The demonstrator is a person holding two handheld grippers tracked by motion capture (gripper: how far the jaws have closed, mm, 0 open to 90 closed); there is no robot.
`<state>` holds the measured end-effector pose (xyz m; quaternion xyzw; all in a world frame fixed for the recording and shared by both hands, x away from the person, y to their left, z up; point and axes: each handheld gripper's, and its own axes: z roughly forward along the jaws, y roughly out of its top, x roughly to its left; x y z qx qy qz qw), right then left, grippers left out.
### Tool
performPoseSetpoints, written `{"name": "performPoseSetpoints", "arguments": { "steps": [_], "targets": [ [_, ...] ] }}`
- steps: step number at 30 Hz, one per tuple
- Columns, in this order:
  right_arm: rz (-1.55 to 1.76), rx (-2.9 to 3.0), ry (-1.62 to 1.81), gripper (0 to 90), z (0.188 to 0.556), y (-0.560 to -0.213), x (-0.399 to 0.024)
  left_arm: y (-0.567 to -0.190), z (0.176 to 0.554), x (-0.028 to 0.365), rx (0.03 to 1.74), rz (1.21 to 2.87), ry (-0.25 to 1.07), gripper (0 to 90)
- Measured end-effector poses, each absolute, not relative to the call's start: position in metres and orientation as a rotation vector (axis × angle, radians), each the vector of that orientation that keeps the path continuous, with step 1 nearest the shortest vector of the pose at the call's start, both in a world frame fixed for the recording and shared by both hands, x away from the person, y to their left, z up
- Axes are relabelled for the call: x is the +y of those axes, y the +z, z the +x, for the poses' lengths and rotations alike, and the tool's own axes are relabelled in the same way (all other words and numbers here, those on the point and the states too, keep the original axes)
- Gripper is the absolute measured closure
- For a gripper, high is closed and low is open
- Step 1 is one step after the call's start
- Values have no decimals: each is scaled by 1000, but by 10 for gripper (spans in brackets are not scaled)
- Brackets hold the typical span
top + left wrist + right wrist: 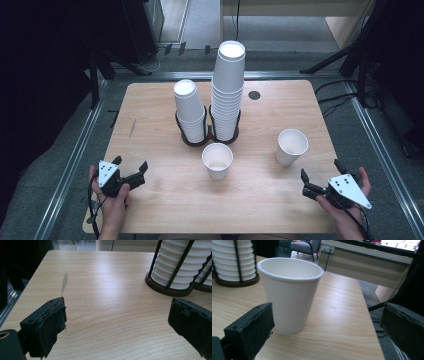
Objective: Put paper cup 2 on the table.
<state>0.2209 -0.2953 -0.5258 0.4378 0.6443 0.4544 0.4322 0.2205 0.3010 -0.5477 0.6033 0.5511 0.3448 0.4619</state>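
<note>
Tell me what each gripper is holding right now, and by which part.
Nothing is held. The left gripper is open over bare table. The right gripper is open too, its fingers apart from the paper cup ahead.

Ahead of your left gripper [131, 169] the table [150, 145] lies bare up to the cup racks [207, 131]. Your right gripper [320, 176], jaws apart, faces a paper cup [291, 146] close in front; a second cup [217, 160] stands mid-table between both grippers.

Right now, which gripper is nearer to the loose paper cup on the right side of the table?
Right. The right gripper sits just in front of that cup, open; the left gripper is across the table.
</note>
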Motion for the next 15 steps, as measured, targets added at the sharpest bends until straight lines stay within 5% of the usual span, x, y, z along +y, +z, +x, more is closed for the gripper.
{"name": "performPoseSetpoints", "arguments": {
  "steps": [15],
  "targets": [
    [1279,1507,997,0,230,-540,-331,-548,221,301,1358,1482,848,19]
  ]
}}
